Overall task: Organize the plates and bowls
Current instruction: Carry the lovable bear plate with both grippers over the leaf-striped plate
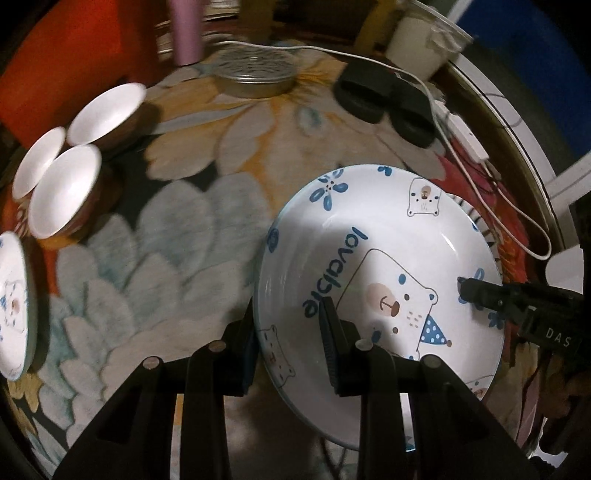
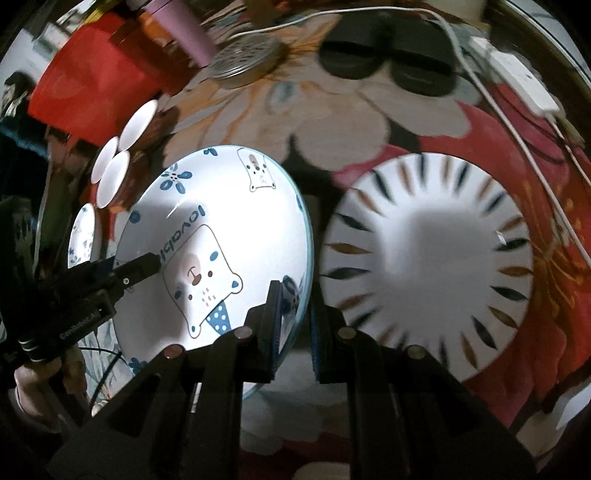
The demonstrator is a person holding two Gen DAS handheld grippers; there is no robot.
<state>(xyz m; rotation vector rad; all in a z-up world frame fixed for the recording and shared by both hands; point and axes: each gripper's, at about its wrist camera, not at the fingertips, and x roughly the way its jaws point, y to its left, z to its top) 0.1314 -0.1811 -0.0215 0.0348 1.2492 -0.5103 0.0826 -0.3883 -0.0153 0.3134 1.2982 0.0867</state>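
Note:
A white bear plate with blue flowers [image 1: 373,258] is held tilted above the flowered tablecloth. My left gripper [image 1: 290,328] is shut on its near-left rim. My right gripper [image 2: 295,314] is shut on its opposite rim [image 2: 295,295], and shows at the right in the left wrist view [image 1: 491,295]. A white plate with dark radial strokes [image 2: 424,258] lies flat to the right of the bear plate. Three small white bowls [image 1: 66,188] cluster at the left, and also show in the right wrist view [image 2: 114,173]. A second bear plate [image 1: 14,306] sits at the far left.
A round metal tin [image 1: 255,74], a pink cylinder [image 1: 186,33], two black round objects [image 1: 384,99], a white cup [image 1: 424,40] and a white cable with adapter [image 1: 469,140] stand along the table's back and right edge. A red box [image 2: 92,74] is at the left.

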